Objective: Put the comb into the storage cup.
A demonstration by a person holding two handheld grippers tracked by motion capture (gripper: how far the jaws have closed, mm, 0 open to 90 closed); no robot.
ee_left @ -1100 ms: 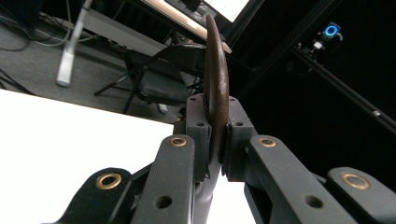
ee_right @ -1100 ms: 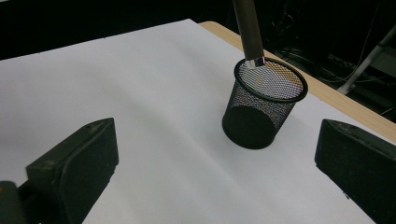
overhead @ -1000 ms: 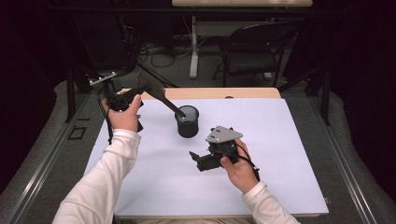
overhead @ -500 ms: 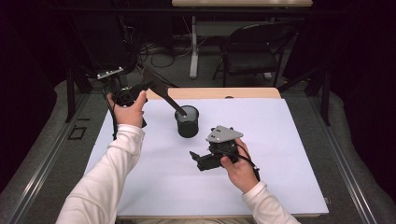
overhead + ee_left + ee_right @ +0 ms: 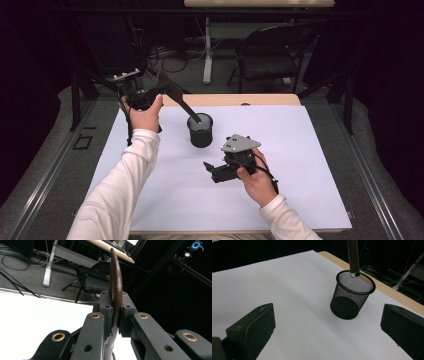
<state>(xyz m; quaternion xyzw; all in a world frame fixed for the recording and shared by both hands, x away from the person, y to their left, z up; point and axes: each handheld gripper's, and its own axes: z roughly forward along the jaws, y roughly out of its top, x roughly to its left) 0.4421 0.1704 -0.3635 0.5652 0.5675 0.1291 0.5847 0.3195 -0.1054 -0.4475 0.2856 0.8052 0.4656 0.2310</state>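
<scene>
A black mesh cup (image 5: pixel 200 131) (image 5: pixel 352 296) stands upright on the white table (image 5: pixel 300 150). My left gripper (image 5: pixel 167 92) (image 5: pixel 115 307), held above the table's far left corner, is shut on a long dark brown utensil (image 5: pixel 182 102) (image 5: pixel 116 282). The utensil slopes down to the right, and its narrow end (image 5: pixel 353 262) reaches the cup's rim. My right gripper (image 5: pixel 209 169) (image 5: pixel 325 327) rests low near the table's middle, open, with nothing between its jaws; it points toward the cup.
A wooden strip (image 5: pixel 240 100) runs along the table's far edge. Behind it stand a black folding chair (image 5: pixel 272 55) and a desk leg (image 5: pixel 207 50) with cables on the floor. Dark frame bars (image 5: pixel 75 100) flank the left side.
The left hand has shifted right and slightly up with the utensil, whose lower end stays at the cup's rim. The right hand has not moved.
</scene>
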